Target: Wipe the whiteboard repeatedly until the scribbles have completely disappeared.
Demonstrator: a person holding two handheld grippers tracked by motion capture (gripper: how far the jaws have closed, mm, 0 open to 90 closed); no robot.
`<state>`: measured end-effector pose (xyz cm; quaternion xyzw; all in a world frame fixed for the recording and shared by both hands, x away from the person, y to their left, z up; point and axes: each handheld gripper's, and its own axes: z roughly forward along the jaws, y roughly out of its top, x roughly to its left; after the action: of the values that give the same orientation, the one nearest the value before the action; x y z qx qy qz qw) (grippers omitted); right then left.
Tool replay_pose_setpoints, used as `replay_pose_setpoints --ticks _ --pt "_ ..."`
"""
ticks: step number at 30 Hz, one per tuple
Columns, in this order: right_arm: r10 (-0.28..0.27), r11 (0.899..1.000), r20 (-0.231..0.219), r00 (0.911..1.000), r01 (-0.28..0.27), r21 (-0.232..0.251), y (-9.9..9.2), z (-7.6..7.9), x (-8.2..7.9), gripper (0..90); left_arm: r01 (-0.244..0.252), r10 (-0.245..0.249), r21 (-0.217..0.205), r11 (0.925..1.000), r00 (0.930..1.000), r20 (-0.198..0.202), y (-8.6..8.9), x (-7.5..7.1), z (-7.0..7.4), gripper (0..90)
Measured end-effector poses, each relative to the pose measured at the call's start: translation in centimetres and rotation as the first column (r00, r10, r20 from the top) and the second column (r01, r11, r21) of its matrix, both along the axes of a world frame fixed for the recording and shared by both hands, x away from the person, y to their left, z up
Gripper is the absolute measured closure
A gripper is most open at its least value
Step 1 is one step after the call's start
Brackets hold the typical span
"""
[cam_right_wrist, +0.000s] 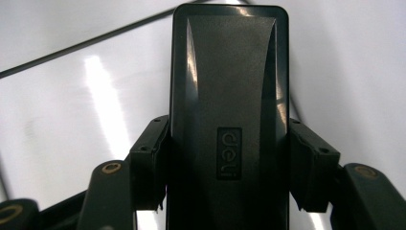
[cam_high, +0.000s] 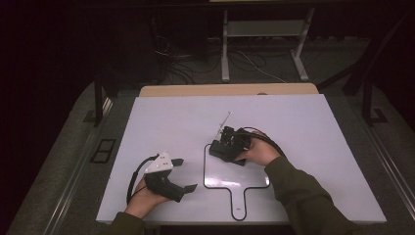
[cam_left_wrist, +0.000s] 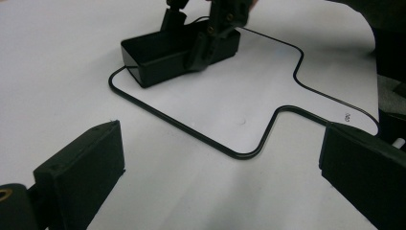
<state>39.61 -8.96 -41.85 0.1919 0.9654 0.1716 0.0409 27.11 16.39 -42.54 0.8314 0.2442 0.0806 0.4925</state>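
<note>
Black plastic jaws of the right gripper (cam_right_wrist: pixel 229 167) pinch a black oblong case (cam_right_wrist: pixel 229 96) by its long sides, the case resting on the white board (cam_high: pixel 303 127) at the upper left corner of a black outline (cam_high: pixel 215 187) shaped like a paddle; the left gripper (cam_high: pixel 186 175) hangs spread and empty near the board's front left. Step judged: setting the case inside the outline; next, squaring it, then releasing; the case's contents and far end are hard to make out.

Left hand-held gripper (cam_high: pixel 187 175) agape, right (cam_high: pixel 226 151) clamped.
</note>
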Motion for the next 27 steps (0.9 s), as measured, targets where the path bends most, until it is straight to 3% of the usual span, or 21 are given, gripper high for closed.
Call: replay_pose_setpoints --ticks 9,15,21,27 --pt "0.100 0.995 0.004 0.9950 -0.100 -0.018 1.6 0.1 -2.8 38.9 0.000 0.000 0.000 1.0000 1.0000 0.000 0.0 0.0 0.0 0.7" --pt "0.019 1.000 0.001 0.9998 -0.019 -0.009 0.6 0.1 -0.3 38.9 0.005 -0.005 0.005 1.0000 1.0000 0.001 0.0 0.0 0.0 0.7" --pt "-0.051 0.999 -0.014 0.9986 0.051 -0.011 -0.5 0.1 1.8 38.9 0.003 -0.003 0.006 1.0000 1.0000 0.000 0.1 0.1 0.0 0.7" --pt "0.010 0.999 -0.012 0.9999 -0.011 -0.036 0.3 0.2 0.4 38.9 0.004 -0.004 0.003 1.0000 1.0000 0.001 0.0 0.0 0.0 0.7"
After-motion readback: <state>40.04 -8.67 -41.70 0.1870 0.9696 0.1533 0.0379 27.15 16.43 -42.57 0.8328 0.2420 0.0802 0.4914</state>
